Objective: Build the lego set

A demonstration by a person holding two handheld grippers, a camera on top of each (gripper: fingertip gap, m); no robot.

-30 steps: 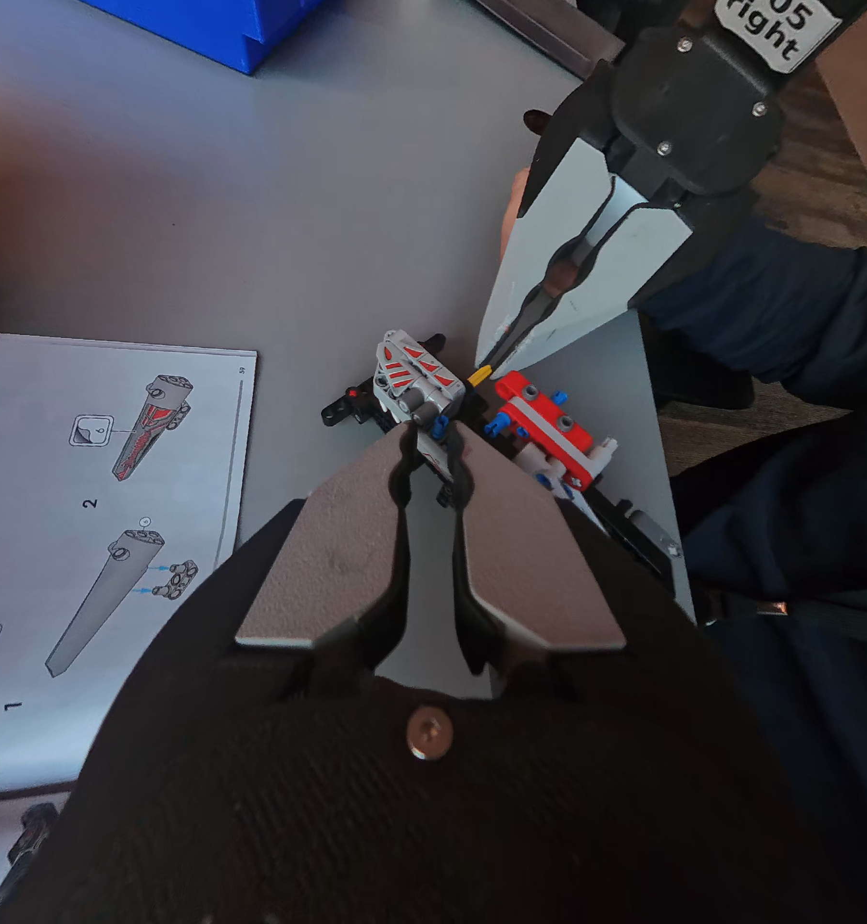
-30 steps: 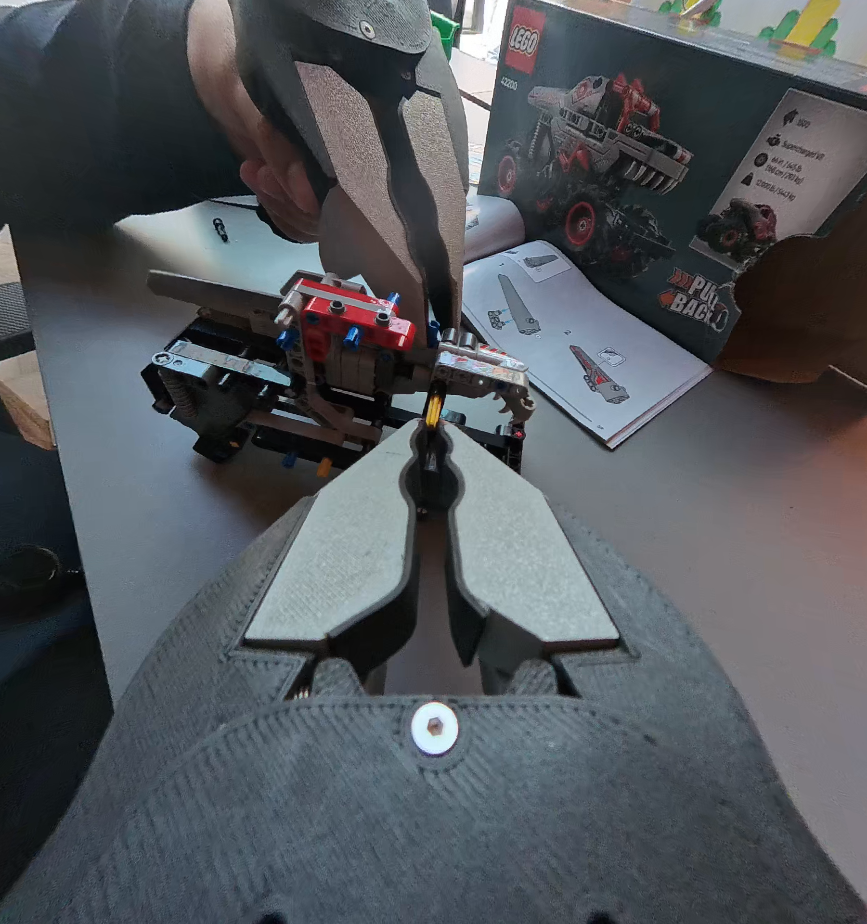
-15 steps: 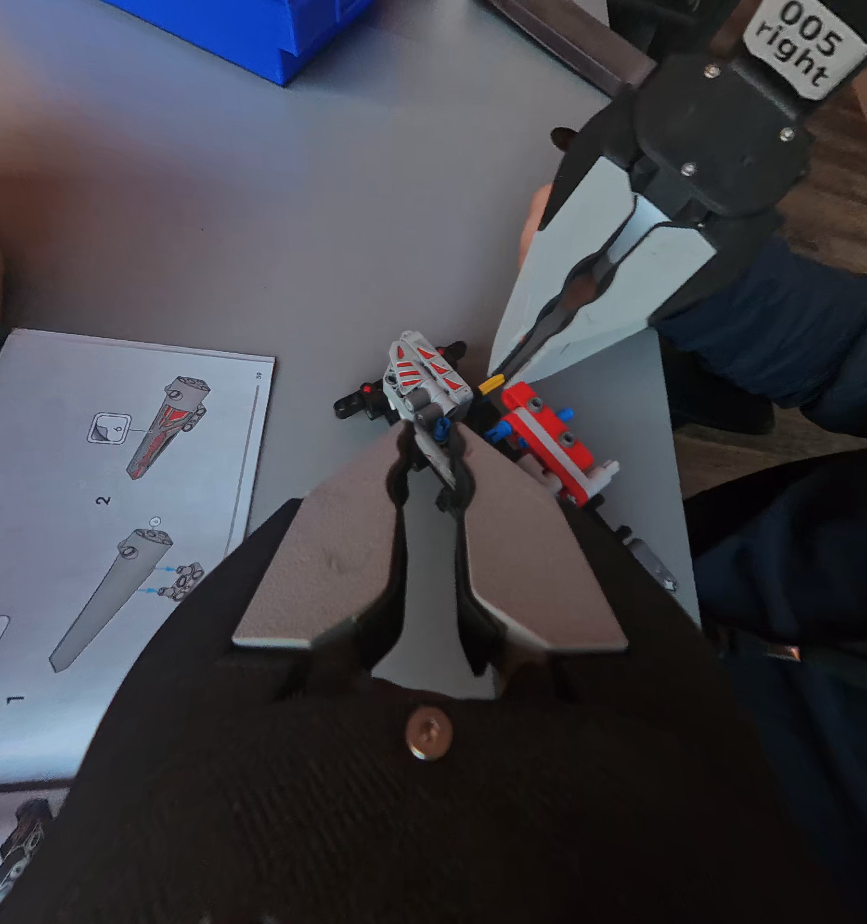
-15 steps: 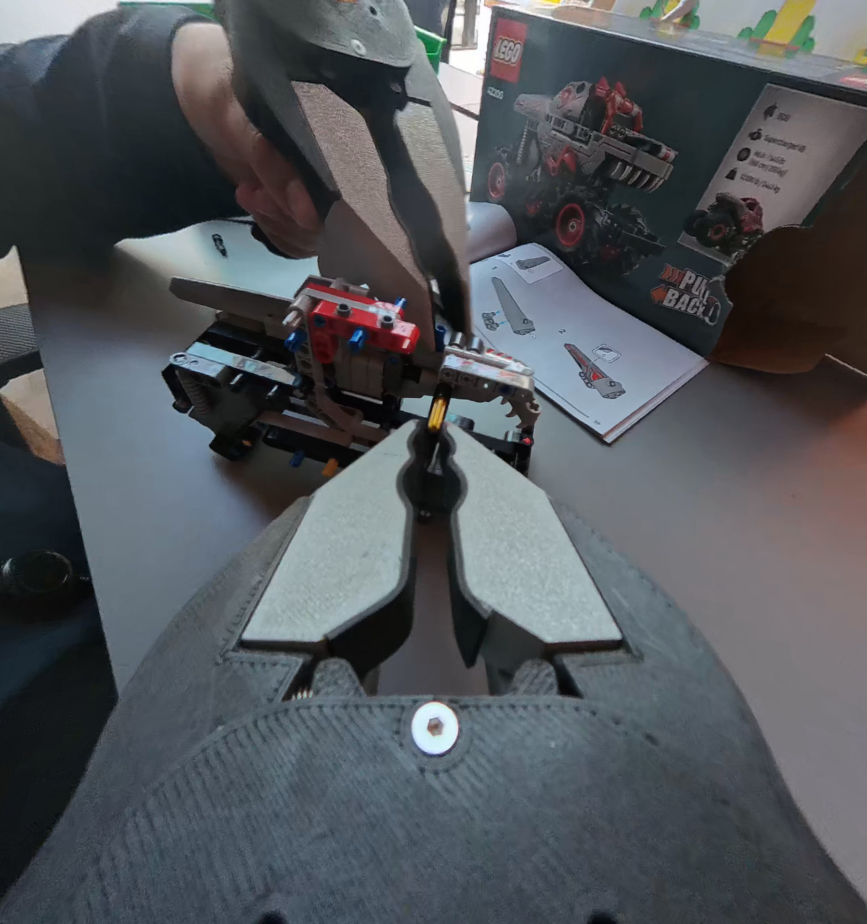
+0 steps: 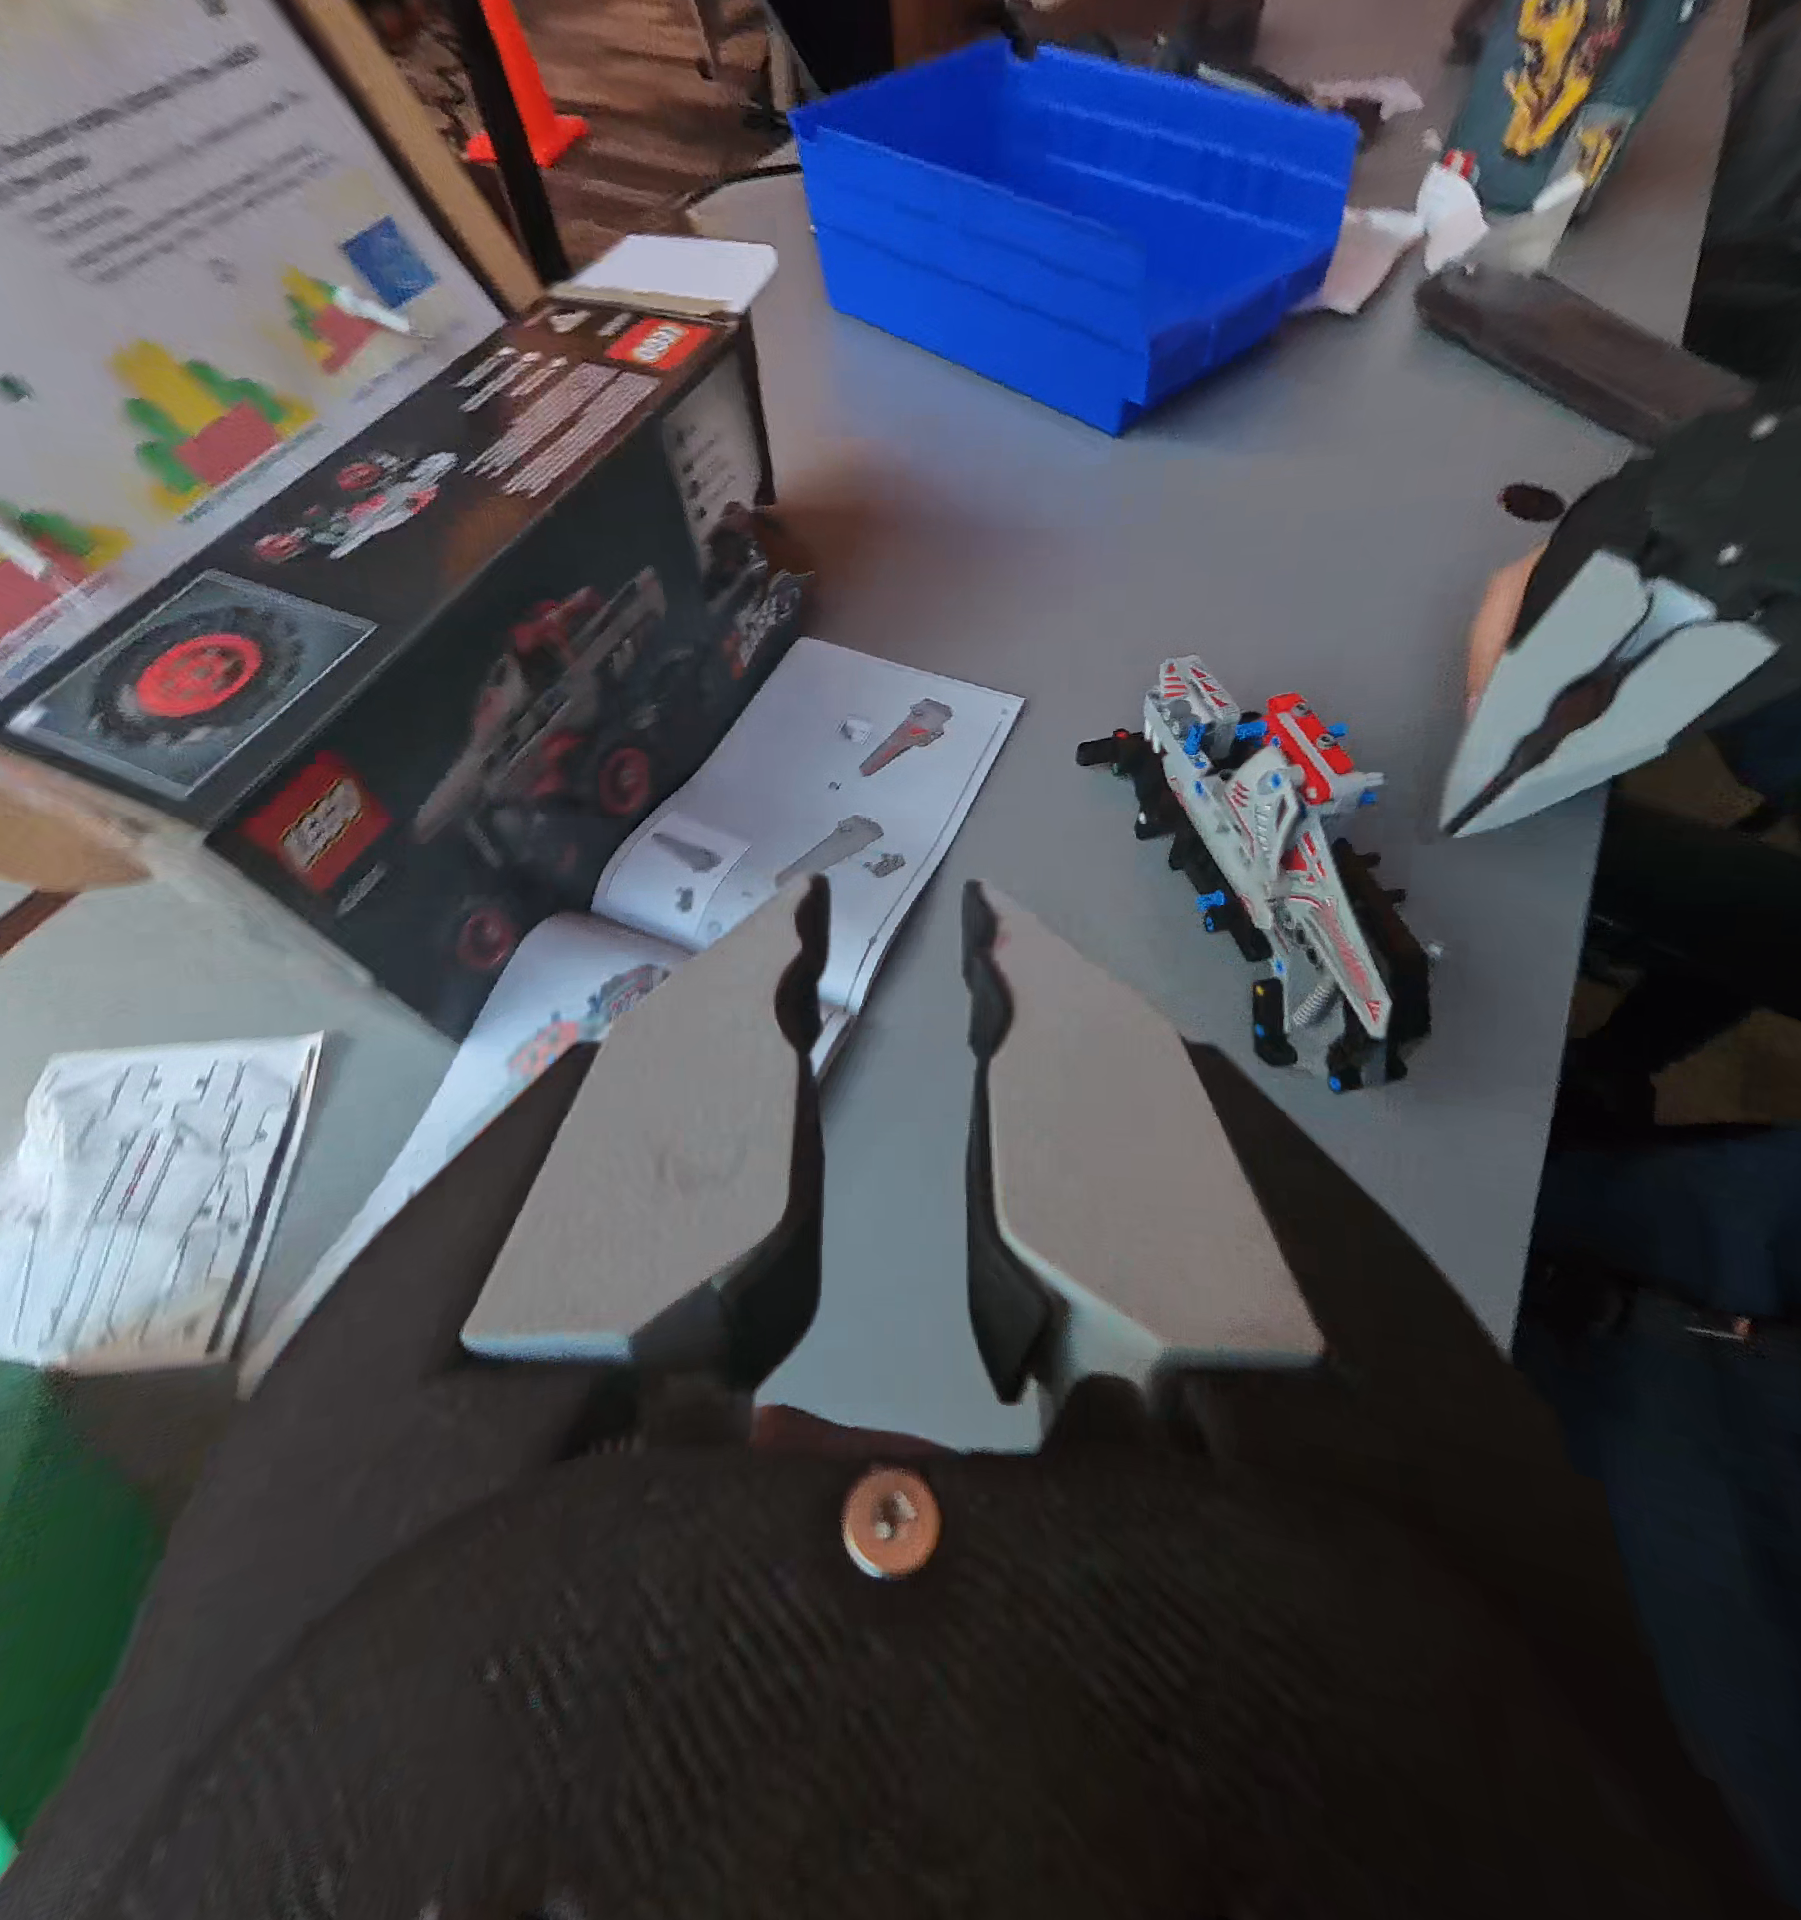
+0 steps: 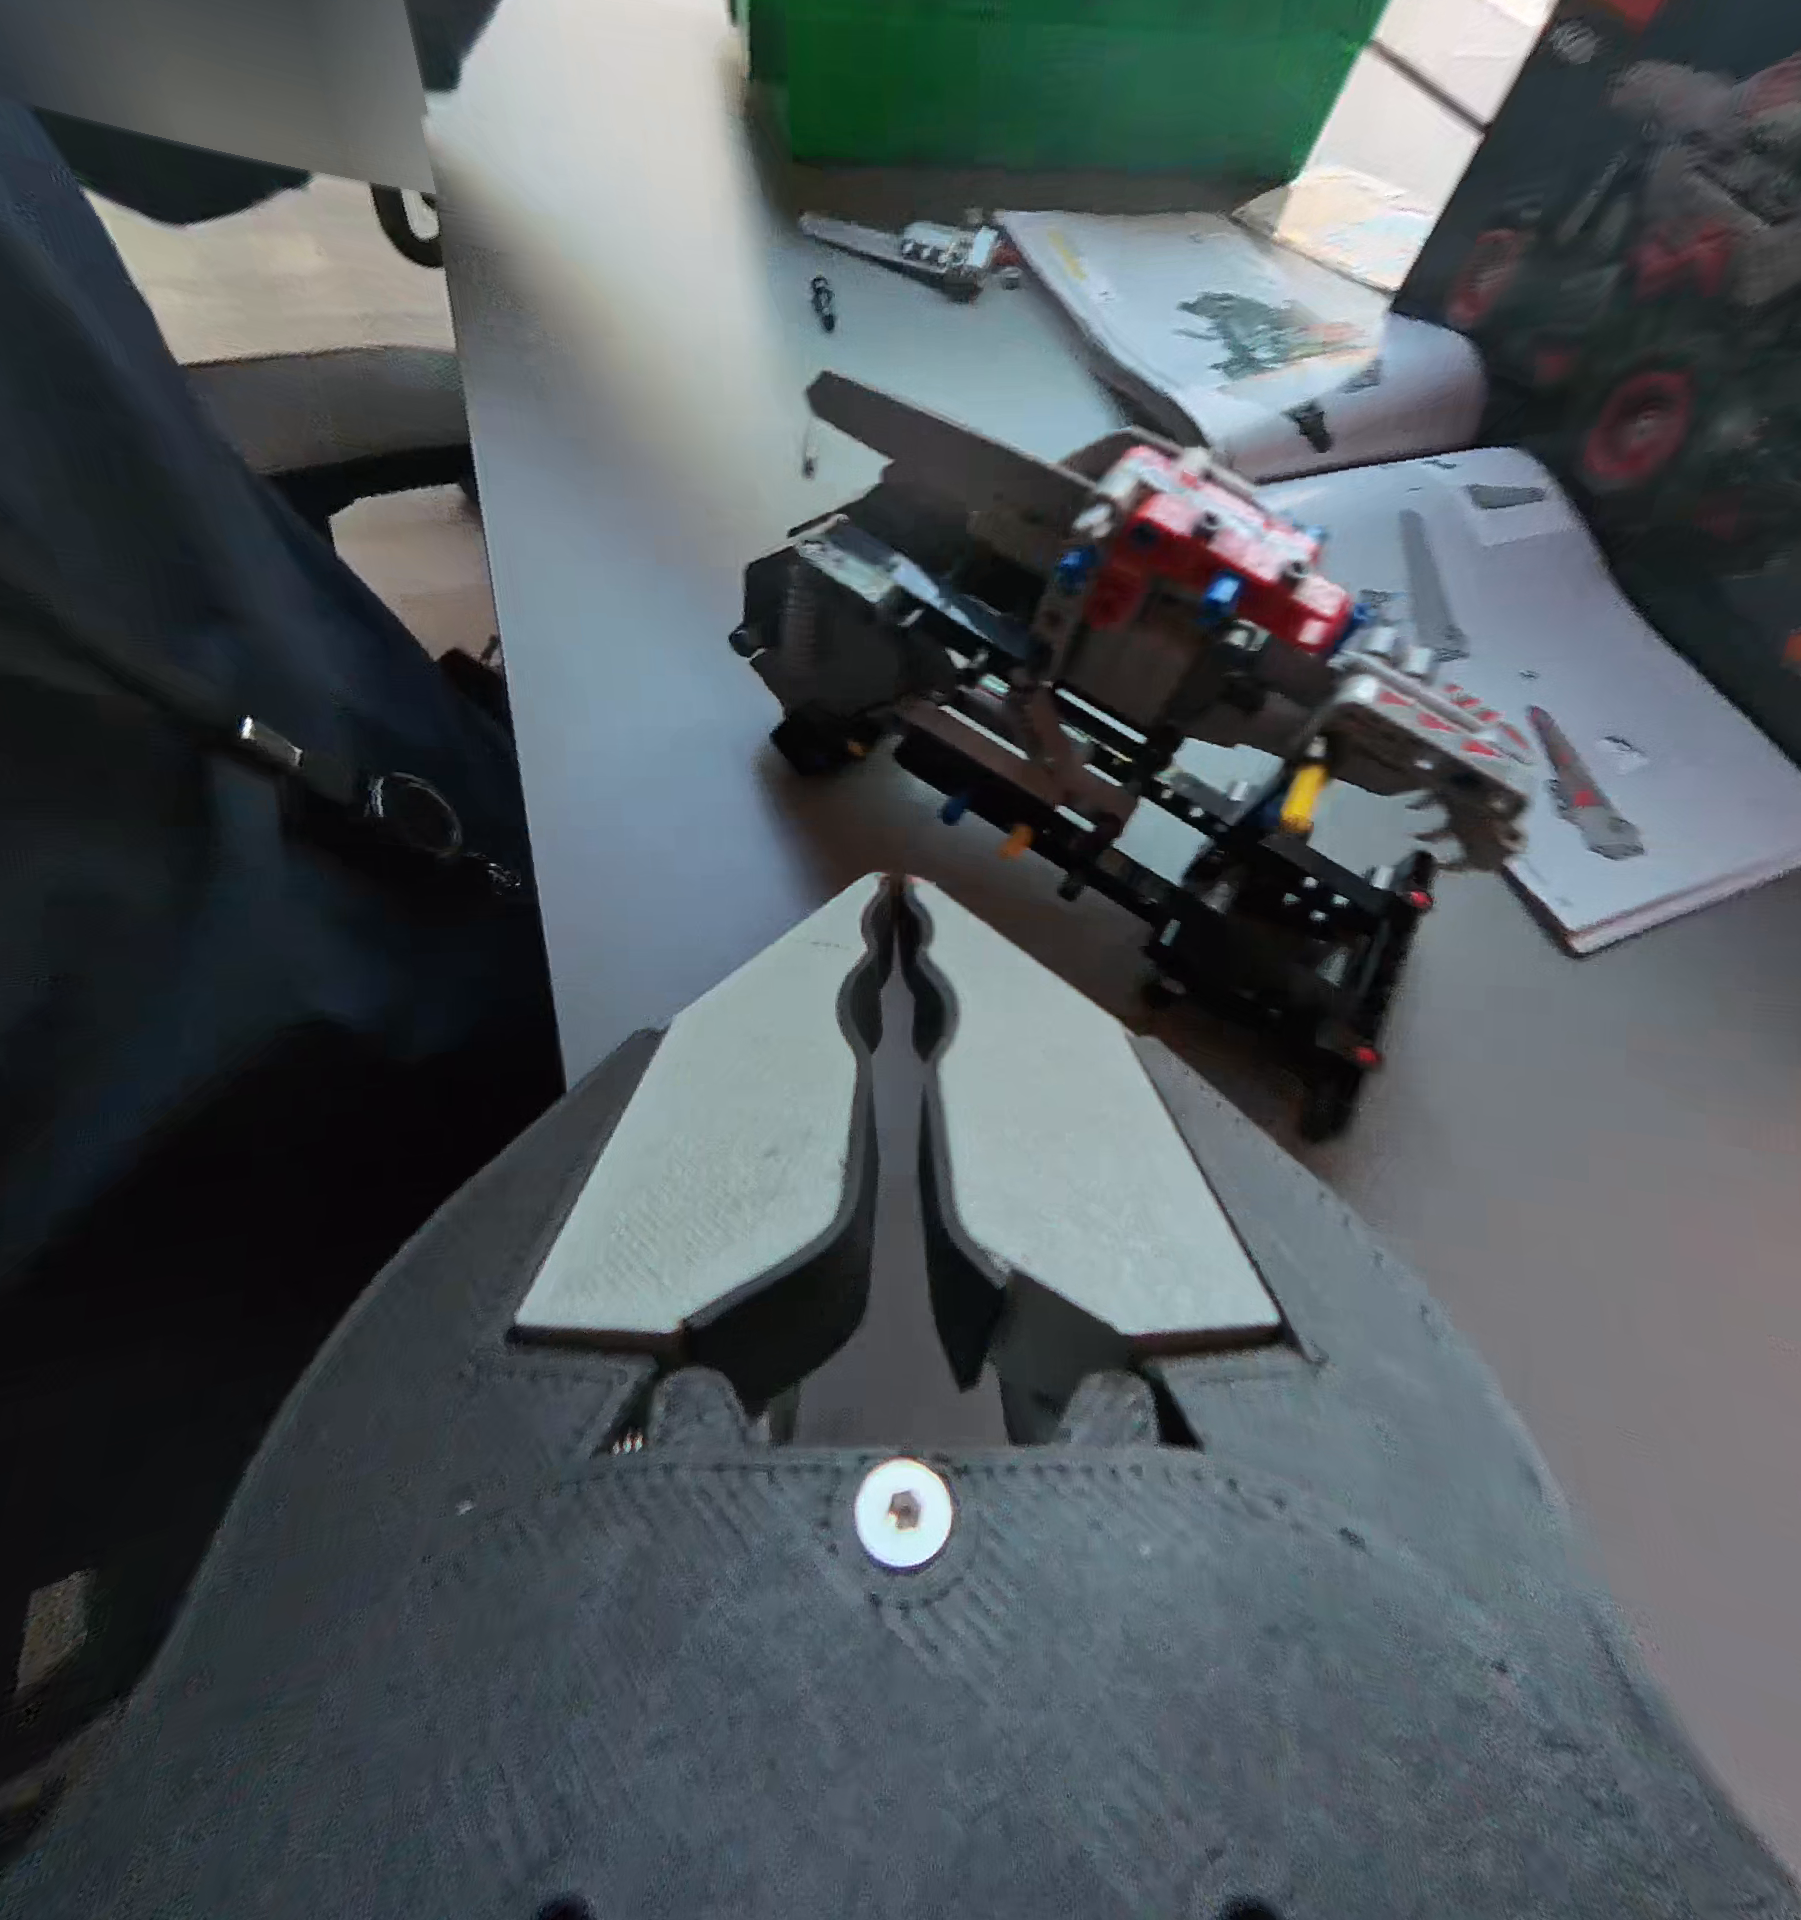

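Left gripper point(image 5: 891, 899) hung above the counter point(image 5: 1135, 561), fingers point(image 5: 667, 1122) spread wide, nothing between them. The model point(image 5: 1265, 862), a half-built grey, red and black chassis, sat on the counter at about 2 o'clock from the left fingertips, apart from them, near the counter's right edge. Open manual point(image 5: 823, 800) lay just past the fingertips, at 11 to 12 o'clock. Set box point(image 5: 408, 644) stood at 10 o'clock, touching the manual's far side. Blue bin point(image 5: 1062, 229) sat at 12 o'clock, far end of the counter. Folded sheet point(image 5: 127, 1184) lay at 9 o'clock.

Right gripper point(image 5: 1467, 816) showed at 3 o'clock in the left view, tips pointing down, just right of the model and off it. In its own view the right gripper point(image 6: 898, 885) had its fingers point(image 6: 730, 1132) pressed together at the tips, holding nothing. The model point(image 6: 1114, 707) lay at 1 o'clock from those tips, near but not touching; a yellow pin point(image 6: 1301, 795) stuck out under its grey front panel. Manual point(image 6: 1623, 665) lay behind the model at 2 o'clock. Green bin point(image 6: 1041, 73) stood at 12 o'clock, far back.
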